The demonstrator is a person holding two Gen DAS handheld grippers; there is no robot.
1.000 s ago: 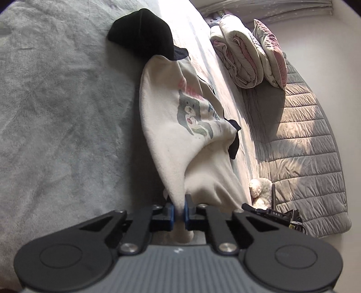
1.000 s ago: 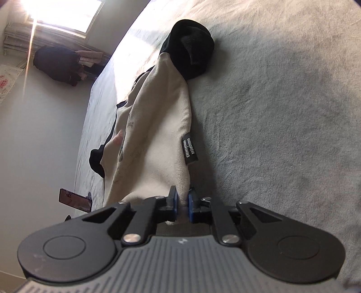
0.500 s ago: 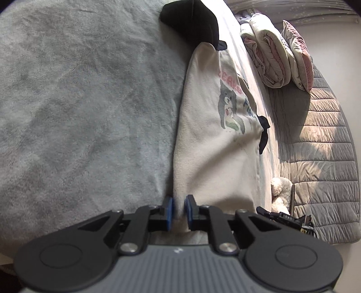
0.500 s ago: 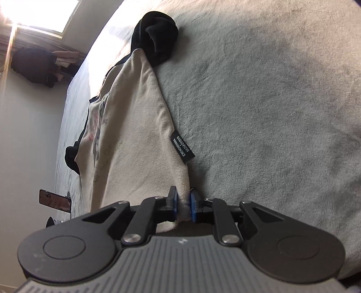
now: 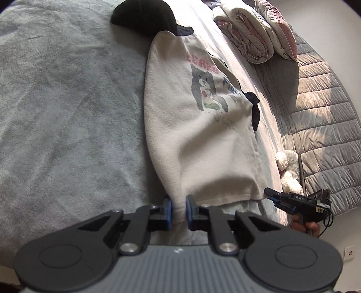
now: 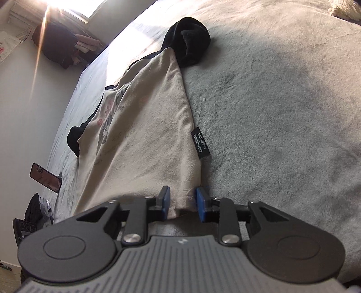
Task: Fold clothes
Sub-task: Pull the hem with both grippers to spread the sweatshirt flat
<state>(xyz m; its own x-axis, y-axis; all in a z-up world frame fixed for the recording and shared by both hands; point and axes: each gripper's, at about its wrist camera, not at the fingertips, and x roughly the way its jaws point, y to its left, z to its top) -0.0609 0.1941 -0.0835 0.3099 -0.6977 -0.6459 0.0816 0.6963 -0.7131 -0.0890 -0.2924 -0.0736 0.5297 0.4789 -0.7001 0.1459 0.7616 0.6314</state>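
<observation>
A cream sweatshirt (image 5: 198, 126) with a bear print and black sleeves (image 5: 144, 18) lies stretched along the grey blanket (image 5: 67, 112). My left gripper (image 5: 179, 211) is at the near hem corner. Its jaws are closing, and the blue pads pinch a bunched bit of hem. In the right wrist view the same sweatshirt (image 6: 144, 139) runs away from my right gripper (image 6: 182, 205), whose jaws are closing but stand apart, the other hem corner loose between them. A black label (image 6: 200, 143) sticks out of the side seam. The right gripper (image 5: 270, 196) also shows in the left wrist view, in a hand.
Folded quilts and a pillow (image 5: 252, 33) are piled at the far end of the bed, beside a grey quilted cover (image 5: 320, 126). A white plush toy (image 5: 288, 171) sits by the bed's edge. A phone on a stand (image 6: 45, 178) and dark clothes (image 6: 58, 47) are left of the bed.
The right jaws stand wider than before, with the hem corner slack between them. The sweatshirt now lies flatter and more spread out. The left gripper still has the hem.
</observation>
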